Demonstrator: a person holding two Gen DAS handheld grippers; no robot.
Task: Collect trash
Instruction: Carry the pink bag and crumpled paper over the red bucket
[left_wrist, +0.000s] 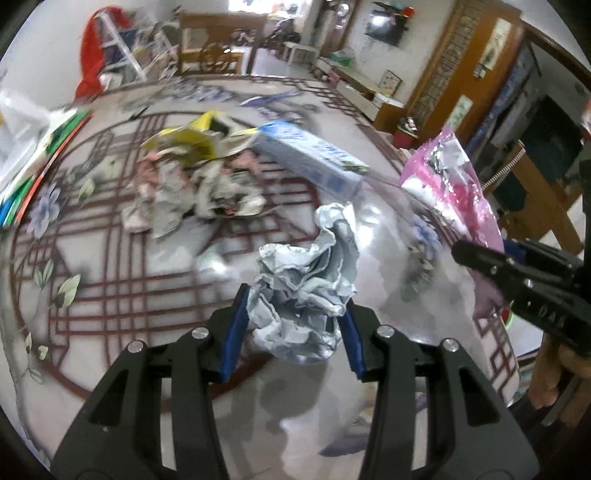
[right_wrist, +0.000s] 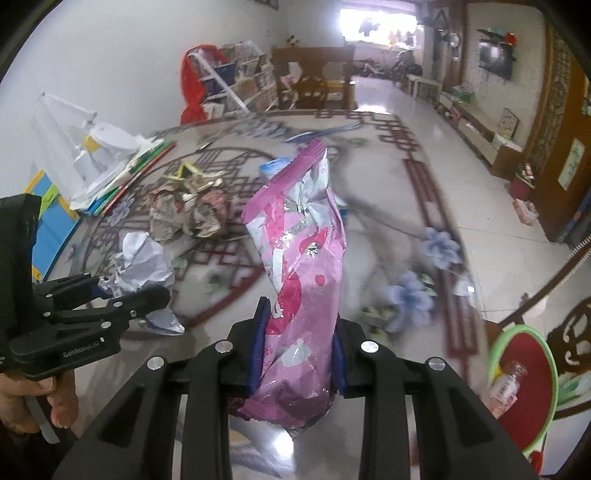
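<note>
My left gripper (left_wrist: 293, 310) is shut on a crumpled ball of pale paper (left_wrist: 306, 277) and holds it above the round patterned table (left_wrist: 110, 295). My right gripper (right_wrist: 300, 332) is shut on a pink and white snack bag (right_wrist: 299, 258), held upright above the table. Each gripper shows in the other's view: the right one (left_wrist: 517, 280) at the right edge with the pink bag (left_wrist: 450, 184), the left one (right_wrist: 110, 299) at the left with the paper ball (right_wrist: 142, 264). A heap of crumpled wrappers (left_wrist: 192, 188) and a pale blue box (left_wrist: 314, 155) lie further back on the table.
A green-rimmed red bin (right_wrist: 528, 391) with a small bottle in it stands off the table's right edge. Coloured books (right_wrist: 129, 173) and a white bag (right_wrist: 81, 147) lie at the table's left. A wooden chair (right_wrist: 314, 77) stands at the far side.
</note>
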